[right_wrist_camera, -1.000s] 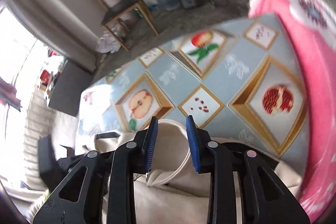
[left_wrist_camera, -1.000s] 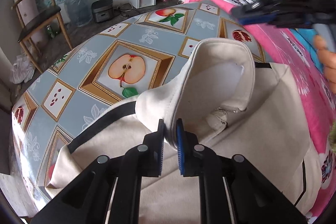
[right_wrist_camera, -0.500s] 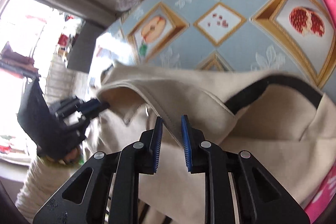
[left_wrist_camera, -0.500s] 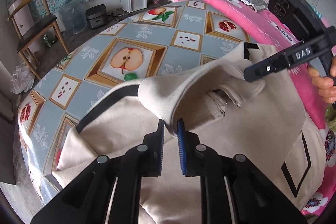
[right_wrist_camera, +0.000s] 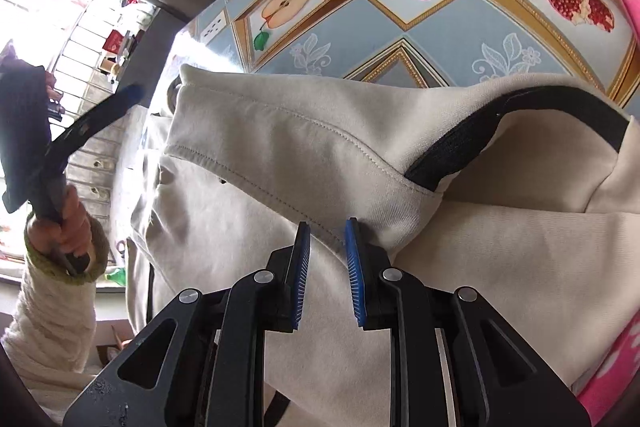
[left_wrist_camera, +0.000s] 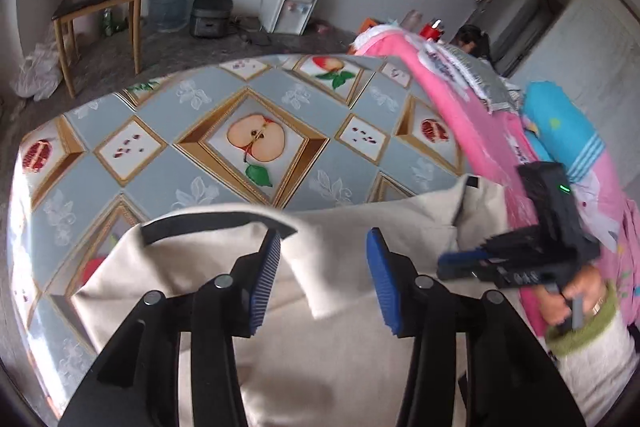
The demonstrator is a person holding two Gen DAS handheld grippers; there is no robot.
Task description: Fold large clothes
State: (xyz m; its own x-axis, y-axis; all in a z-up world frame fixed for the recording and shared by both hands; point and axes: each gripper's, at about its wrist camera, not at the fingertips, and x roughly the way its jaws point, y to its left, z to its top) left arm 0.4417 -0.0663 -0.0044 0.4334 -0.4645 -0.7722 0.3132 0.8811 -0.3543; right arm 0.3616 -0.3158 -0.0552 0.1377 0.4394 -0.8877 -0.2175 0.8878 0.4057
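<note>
Folding a cream jacket point(left_wrist_camera: 360, 339) with black trim; it lies across the near part of the desk point(left_wrist_camera: 168, 163), on the fruit-print cloth, its right edge against the pink bedding point(left_wrist_camera: 472, 115).

Left gripper point(left_wrist_camera: 322, 277): jaws opening, already fairly wide. A fold of cream cloth sits between them, but the pads do not press it. Reads as a release after laying the collar side down.

Right gripper point(right_wrist_camera: 328, 259): jaws narrow. The stitched hem of a turned-over panel point(right_wrist_camera: 280, 143) runs into the gap between the blue pads. They look to pinch it, though contact on the left pad is hard to confirm. Seen from the left wrist, this gripper is at the jacket's right side, close to the cloth, held by a hand point(left_wrist_camera: 568, 295) in a green-cuffed sleeve.

Step in hand, as I judge it: upper part brought over onto the body; left side let go, right side not yet released.

Next move likely calls for:
- laying the right hem flat, then letting go
- clearing the left gripper without dragging the loose fold
- finding a fresh edge, sleeve or bottom hem, for the next fold

Risk: soft cloth, may bunch at the black trim point(right_wrist_camera: 520, 131).
</note>
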